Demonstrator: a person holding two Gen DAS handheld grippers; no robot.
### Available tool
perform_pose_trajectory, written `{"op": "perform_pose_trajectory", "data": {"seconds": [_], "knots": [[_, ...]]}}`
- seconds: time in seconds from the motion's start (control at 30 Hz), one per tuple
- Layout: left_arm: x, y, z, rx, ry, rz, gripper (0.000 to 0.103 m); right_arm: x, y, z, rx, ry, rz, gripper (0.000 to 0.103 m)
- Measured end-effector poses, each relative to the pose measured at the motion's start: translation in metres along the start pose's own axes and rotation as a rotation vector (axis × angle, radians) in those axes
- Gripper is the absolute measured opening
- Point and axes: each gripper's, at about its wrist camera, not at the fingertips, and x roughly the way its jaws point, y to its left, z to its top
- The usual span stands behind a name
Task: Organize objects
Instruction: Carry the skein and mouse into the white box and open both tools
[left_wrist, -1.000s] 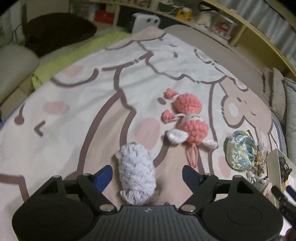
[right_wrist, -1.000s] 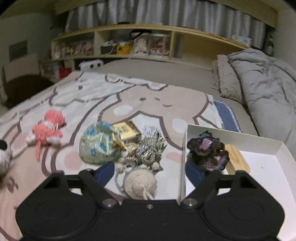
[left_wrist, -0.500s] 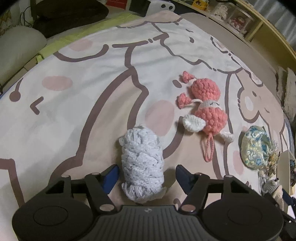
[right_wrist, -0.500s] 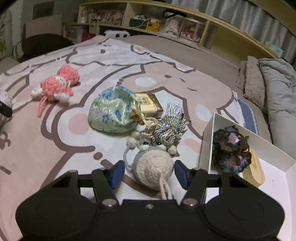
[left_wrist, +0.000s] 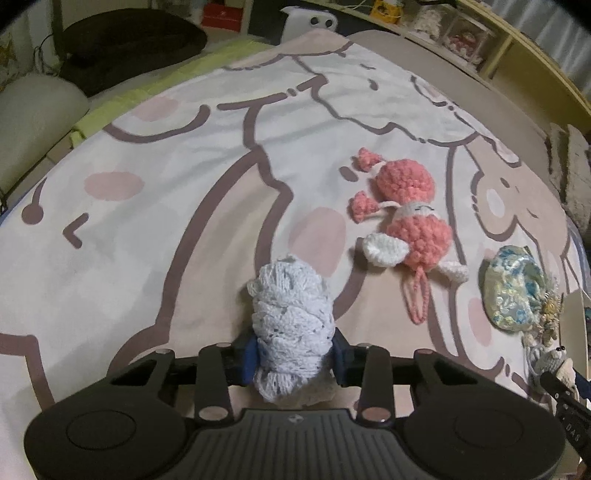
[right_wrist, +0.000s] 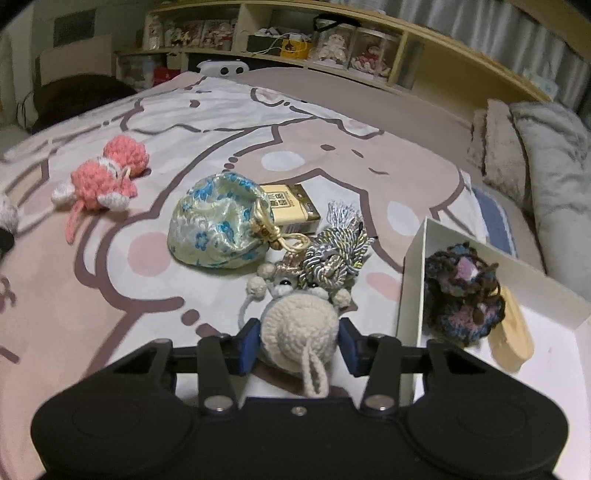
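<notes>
Left hand-held gripper (left_wrist: 293, 356) clamped on one pale lilac knitted roll (left_wrist: 290, 317), blue pads pressing both its sides; jaws just closed in on it. The roll lies on the bed (left_wrist: 147, 229) (cartoon-print cover), near centre of the left wrist view. Right of it, apart: one pink crochet doll (left_wrist: 406, 225) with white wings, lying flat. Further right: one blue-flowered brocade pouch (left_wrist: 515, 291).

Right hand-held gripper (right_wrist: 299, 345) has been closing too, pads now against one cream crochet ball toy (right_wrist: 299, 328) with a loop tail, on the bed just left of the white box (right_wrist: 413, 280). Touching the toy's far side: one silver-gold tassel knot (right_wrist: 338, 254). Behind that, one yellow card pack (right_wrist: 291, 206), partly under the pouch's cord.

Inside the box: one dark multicolour crochet piece (right_wrist: 463, 291) and one tan wooden oval (right_wrist: 511, 339), partly hidden beneath it. Shelves with boxed figures along the far wall (count unclear).
</notes>
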Motion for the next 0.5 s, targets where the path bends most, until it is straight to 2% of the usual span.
{"op": "perform_pose_trajectory", "data": {"seconds": [0.5], "knots": [[-0.032,-0.033,-0.009,0.173,-0.117,-0.082,0.039,-0.037,-0.006,0.007,0.217,-0.010,0.111,0.046]]}}
